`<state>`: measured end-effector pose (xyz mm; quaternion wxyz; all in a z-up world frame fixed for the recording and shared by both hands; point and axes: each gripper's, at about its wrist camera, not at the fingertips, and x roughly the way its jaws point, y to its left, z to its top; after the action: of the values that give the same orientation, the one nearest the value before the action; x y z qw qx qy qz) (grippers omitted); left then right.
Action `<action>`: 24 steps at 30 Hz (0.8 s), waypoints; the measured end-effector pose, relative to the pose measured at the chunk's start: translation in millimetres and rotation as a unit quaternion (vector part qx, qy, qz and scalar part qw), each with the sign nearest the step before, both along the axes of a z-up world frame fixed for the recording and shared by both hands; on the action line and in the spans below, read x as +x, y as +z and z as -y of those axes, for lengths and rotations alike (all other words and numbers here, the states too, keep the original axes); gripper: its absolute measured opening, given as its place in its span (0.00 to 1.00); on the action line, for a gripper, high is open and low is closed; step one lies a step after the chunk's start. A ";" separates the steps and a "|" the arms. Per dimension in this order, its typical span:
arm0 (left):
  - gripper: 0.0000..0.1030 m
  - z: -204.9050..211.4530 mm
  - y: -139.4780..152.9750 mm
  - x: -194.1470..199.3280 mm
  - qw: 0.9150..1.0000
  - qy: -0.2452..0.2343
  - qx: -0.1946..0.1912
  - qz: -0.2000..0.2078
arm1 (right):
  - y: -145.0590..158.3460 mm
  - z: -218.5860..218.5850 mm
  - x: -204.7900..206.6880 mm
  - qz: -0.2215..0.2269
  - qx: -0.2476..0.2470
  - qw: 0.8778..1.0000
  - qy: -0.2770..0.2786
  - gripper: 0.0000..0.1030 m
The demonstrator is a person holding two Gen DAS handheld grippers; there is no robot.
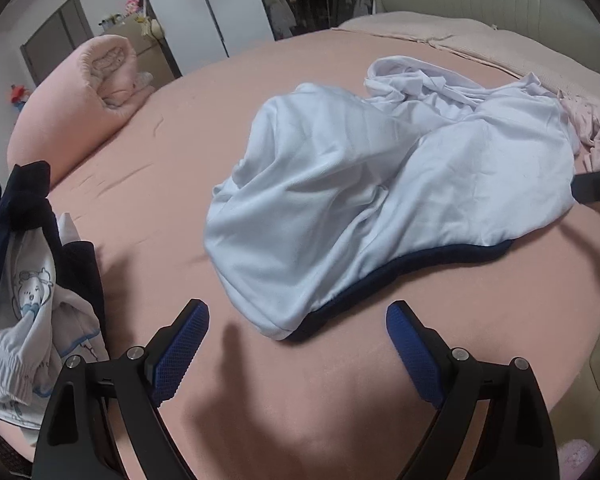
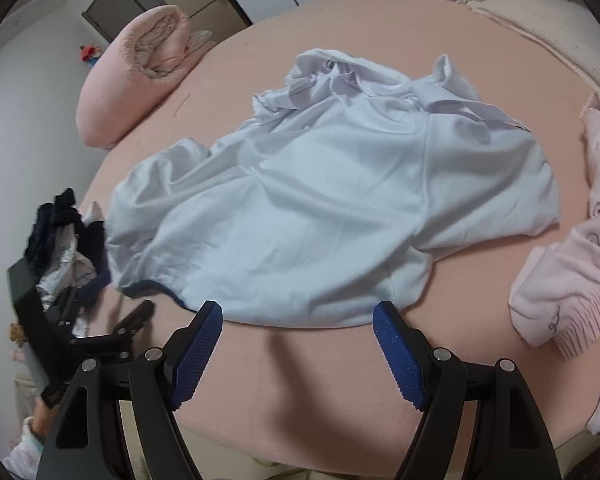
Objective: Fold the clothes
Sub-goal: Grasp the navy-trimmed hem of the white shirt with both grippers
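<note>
Clothes lie scattered over a pink bed sheet (image 1: pixel 180 168): a crumpled pale blue shirt (image 1: pixel 364 200) with a dark navy hem sprawls mid-bed, a heap of dark and printed white garments (image 1: pixel 32 272) sits at the left edge, and pink garments (image 2: pixel 580 280) lie to the right. Left gripper (image 1: pixel 298 344) hangs above bare sheet just short of the shirt's navy hem, blue pads spread wide and empty. Right gripper (image 2: pixel 298 344) hovers at the shirt's near edge, its fingers likewise apart and gripping nothing, with a rolled pink quilt (image 2: pixel 140 76) at the far left.
</note>
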<state>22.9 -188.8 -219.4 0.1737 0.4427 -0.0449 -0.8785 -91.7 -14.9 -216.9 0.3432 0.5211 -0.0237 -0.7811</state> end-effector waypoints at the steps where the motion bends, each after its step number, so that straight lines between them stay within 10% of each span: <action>1: 0.89 0.3 -1.1 -0.3 1.000 0.004 -0.007 -0.004 | -0.7 0.4 2.7 -0.010 0.005 1.000 -0.003 0.75; 10: 0.89 5.6 3.0 -8.9 0.997 0.055 -0.025 -0.044 | 5.1 13.6 45.2 -0.133 0.069 0.988 -0.018 0.75; 18: 0.87 25.5 10.5 -10.9 0.995 0.063 0.034 -0.071 | 3.8 29.4 66.0 -0.189 0.121 0.973 -0.044 0.75; 24: 0.51 24.6 27.1 -15.5 0.994 0.013 0.065 -0.087 | 5.9 67.4 94.0 -0.271 0.171 0.947 -0.002 0.75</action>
<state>7.4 -213.4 -192.3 0.1592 0.3757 0.0332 -0.9124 2.4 -82.4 -211.0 0.2402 0.3402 0.2034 -0.8861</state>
